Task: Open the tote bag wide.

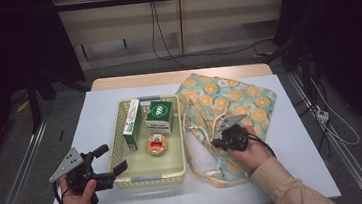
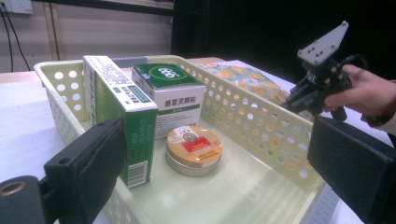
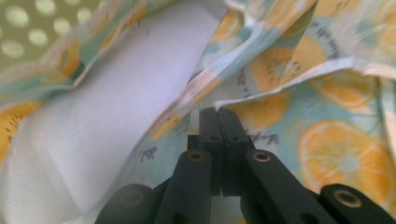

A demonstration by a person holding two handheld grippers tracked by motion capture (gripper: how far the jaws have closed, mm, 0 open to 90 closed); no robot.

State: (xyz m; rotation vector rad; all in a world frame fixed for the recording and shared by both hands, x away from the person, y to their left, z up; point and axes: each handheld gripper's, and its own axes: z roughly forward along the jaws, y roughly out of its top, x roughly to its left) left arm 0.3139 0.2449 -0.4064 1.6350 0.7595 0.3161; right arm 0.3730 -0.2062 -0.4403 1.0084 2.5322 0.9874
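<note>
A pale yellow perforated basket (image 1: 148, 178) (image 2: 261, 135) holds a tall green and white box (image 1: 132, 124) (image 2: 135, 121), a squat green-topped box (image 1: 159, 116) (image 2: 175, 93) and a round gold tin (image 1: 156, 145) (image 2: 194, 149). To its right lies a fabric bag (image 1: 239, 99) (image 3: 336, 140) printed with orange slices. My left gripper (image 1: 112, 159) (image 2: 217, 140) is open at the basket's near left corner, its jaws straddling the front rim. My right gripper (image 1: 218, 142) (image 2: 292, 100) (image 3: 218, 112) is shut, its tips pinching the bag's hemmed rim near the bag's left side.
White drawstring cords (image 1: 207, 129) trail from the bag over the white table top (image 1: 99, 110). Bare table shows left of the basket and behind it. The table's front edge is close to both hands. Cables run across the floor behind.
</note>
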